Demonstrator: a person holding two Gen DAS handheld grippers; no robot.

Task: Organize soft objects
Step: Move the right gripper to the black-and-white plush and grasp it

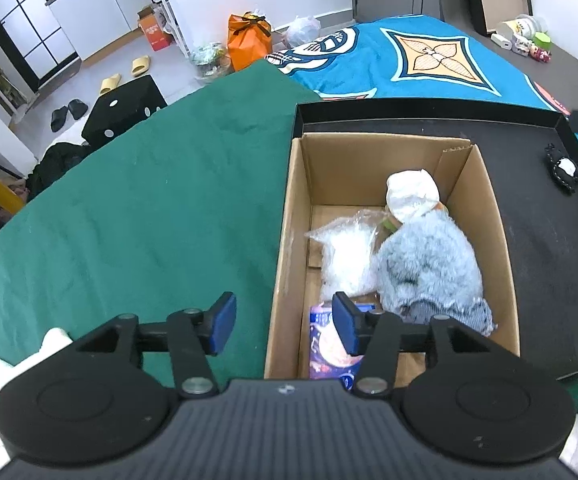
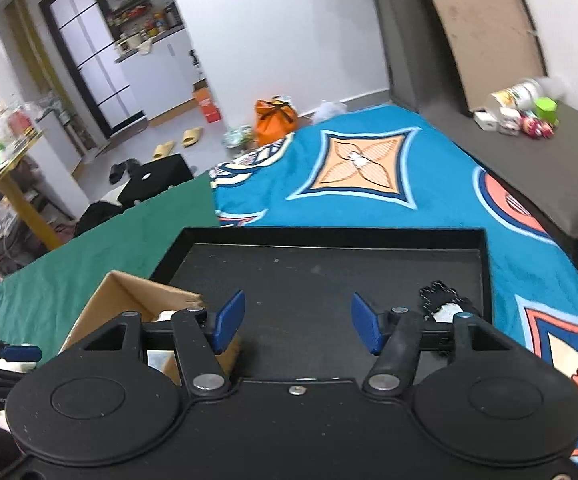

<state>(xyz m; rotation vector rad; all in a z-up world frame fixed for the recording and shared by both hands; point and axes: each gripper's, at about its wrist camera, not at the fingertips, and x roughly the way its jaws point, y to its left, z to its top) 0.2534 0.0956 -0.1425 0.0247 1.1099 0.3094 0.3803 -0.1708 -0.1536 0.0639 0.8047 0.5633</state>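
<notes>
A cardboard box point(image 1: 289, 240) stands in the left part of a black tray point(image 1: 529, 248). In the box lie a fluffy grey-blue plush point(image 1: 429, 268), a white soft bundle point(image 1: 409, 192), a clear plastic bag of white stuff point(image 1: 347, 256) and a purple printed packet point(image 1: 329, 348). A small black-and-white soft item point(image 1: 564, 171) lies on the tray's right side; it also shows in the right wrist view point(image 2: 443, 306). My left gripper point(image 1: 285, 328) is open and empty over the box's near left wall. My right gripper point(image 2: 297, 322) is open and empty above the tray point(image 2: 329, 276).
The tray rests on a bed with a green cloth point(image 1: 149, 208) on the left and a blue patterned blanket point(image 1: 429, 56) behind. The left gripper's tip point(image 2: 21, 354) shows at the right wrist view's left edge. Floor clutter and an orange bag point(image 1: 249, 40) lie beyond.
</notes>
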